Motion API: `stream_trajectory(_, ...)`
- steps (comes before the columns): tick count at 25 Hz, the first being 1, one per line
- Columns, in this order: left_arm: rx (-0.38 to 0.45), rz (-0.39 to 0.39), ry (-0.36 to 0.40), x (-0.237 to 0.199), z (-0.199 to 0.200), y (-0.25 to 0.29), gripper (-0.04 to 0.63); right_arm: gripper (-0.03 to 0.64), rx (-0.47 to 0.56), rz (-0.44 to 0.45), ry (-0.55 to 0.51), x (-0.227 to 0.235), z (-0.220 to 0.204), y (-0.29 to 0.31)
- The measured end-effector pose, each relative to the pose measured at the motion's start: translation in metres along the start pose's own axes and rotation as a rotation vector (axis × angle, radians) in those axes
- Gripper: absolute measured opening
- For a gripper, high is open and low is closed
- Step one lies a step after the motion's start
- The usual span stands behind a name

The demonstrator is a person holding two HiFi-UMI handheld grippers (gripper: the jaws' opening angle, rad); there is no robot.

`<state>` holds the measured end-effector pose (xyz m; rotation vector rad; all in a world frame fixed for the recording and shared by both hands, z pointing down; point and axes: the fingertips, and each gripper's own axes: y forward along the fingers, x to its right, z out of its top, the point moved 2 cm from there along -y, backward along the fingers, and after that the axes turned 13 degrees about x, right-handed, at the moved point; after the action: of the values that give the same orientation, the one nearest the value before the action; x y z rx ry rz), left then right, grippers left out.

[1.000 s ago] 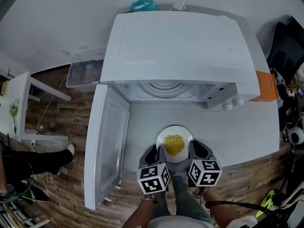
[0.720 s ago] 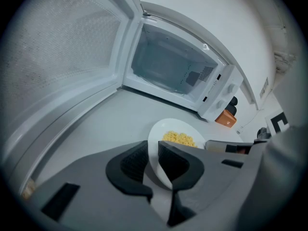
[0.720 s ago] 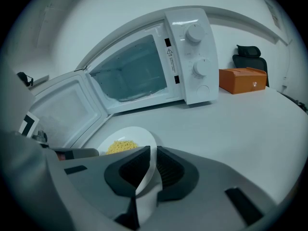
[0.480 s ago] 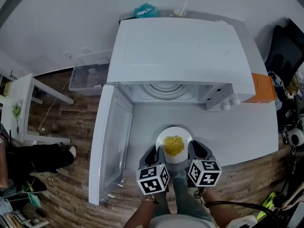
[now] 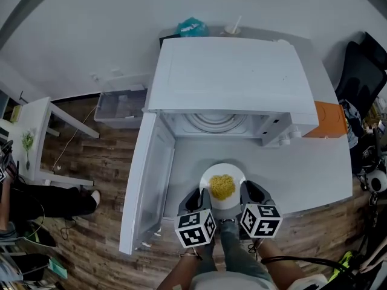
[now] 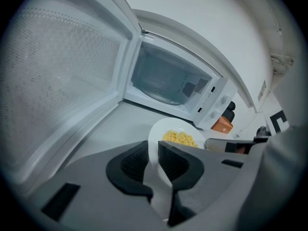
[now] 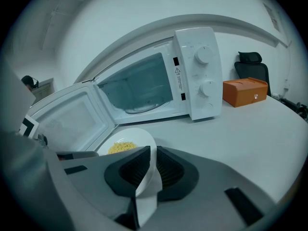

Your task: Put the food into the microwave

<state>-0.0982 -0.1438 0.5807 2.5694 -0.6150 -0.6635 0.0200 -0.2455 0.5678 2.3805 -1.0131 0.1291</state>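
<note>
A white plate [image 5: 222, 177] with a heap of yellow food [image 5: 222, 186] hangs just above the grey table, in front of the open white microwave [image 5: 233, 77]. My left gripper [image 5: 201, 199] is shut on the plate's left rim [image 6: 155, 150]. My right gripper [image 5: 245, 198] is shut on its right rim [image 7: 150, 170]. The microwave's door [image 5: 145, 180] stands swung out to the left, and the glass turntable [image 5: 214, 121] shows inside the bare cavity. In the right gripper view the food [image 7: 121, 148] lies left of the jaws.
An orange box [image 5: 329, 119] stands right of the microwave on the grey table [image 5: 302, 174]. A clear bin [image 5: 121, 106] and a white side table [image 5: 30, 138] stand on the wood floor at left. A person's leg [image 5: 54, 199] shows at the left edge.
The head view has drifted, so the microwave and table sit slightly lower and further right in the picture. Both grippers keep their hold on the plate, which stays in place before the microwave.
</note>
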Motion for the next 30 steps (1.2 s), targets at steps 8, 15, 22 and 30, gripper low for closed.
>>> stream_trajectory(8, 0.018, -0.003, 0.009, -0.004, 0.011, 0.004, 0.064, 0.051, 0.017, 0.011, 0.01, -0.006, 0.008, 0.005)
stream_trajectory(15, 0.045, -0.01, 0.018, -0.007, 0.029, 0.016, 0.064, 0.051, 0.044, 0.027, 0.021, -0.011, 0.025, 0.018)
stream_trajectory(22, 0.074, -0.015, 0.019, -0.009, 0.047, 0.03, 0.064, 0.049, 0.067, 0.04, 0.02, -0.014, 0.041, 0.034)
stream_trajectory(30, 0.109, -0.035, 0.036, -0.006, 0.071, 0.049, 0.064, 0.049, 0.102, 0.037, 0.036, -0.012, 0.061, 0.055)
